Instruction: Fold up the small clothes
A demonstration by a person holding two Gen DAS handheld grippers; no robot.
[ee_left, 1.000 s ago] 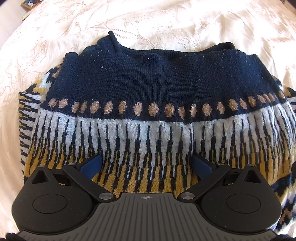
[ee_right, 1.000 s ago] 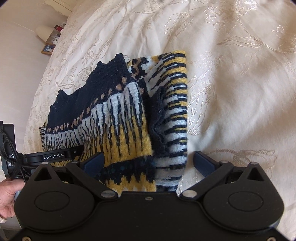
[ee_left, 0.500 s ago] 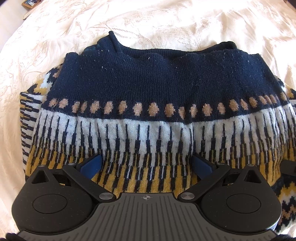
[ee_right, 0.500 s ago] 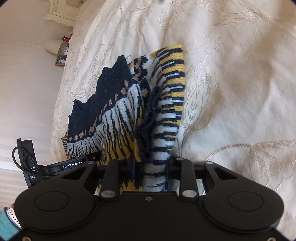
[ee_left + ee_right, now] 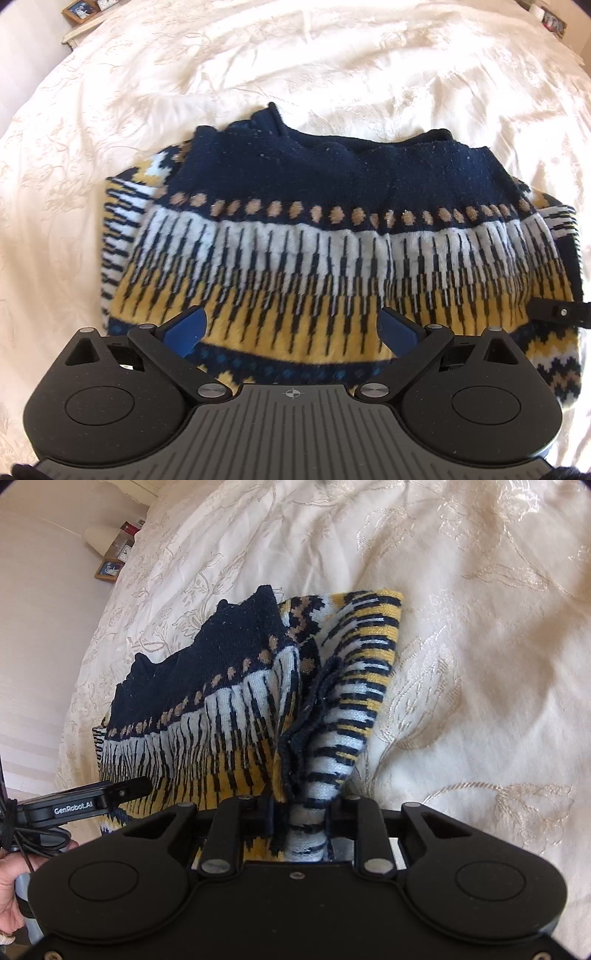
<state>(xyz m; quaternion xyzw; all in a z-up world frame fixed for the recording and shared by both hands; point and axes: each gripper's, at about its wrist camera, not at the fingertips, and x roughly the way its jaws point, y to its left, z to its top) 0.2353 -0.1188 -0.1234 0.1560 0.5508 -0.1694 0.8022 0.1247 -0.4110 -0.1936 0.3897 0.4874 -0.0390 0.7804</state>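
Note:
A small knitted sweater point(image 5: 332, 236), navy at the top with tan dots and white, black and yellow bands, lies partly folded on the bed. My left gripper point(image 5: 291, 328) is open, its blue pads point(image 5: 184, 328) spread just above the sweater's yellow band near its lower hem. My right gripper point(image 5: 299, 812) is shut on the sweater's point(image 5: 229, 716) right edge, pinching the striped sleeve point(image 5: 354, 701) and lifting it a little off the bed. The right gripper's tip shows at the right edge of the left wrist view point(image 5: 554, 312).
A cream embroidered bedspread point(image 5: 332, 66) covers the bed all around. Picture frames point(image 5: 79, 9) stand on a bedside shelf at the far left, and a lamp point(image 5: 98, 539) shows in the right wrist view. The left gripper's body point(image 5: 81, 805) lies at the sweater's left.
My right gripper closed on the sweater's striped right edge and raised it. My left gripper pulled back and up from the sweater, staying open.

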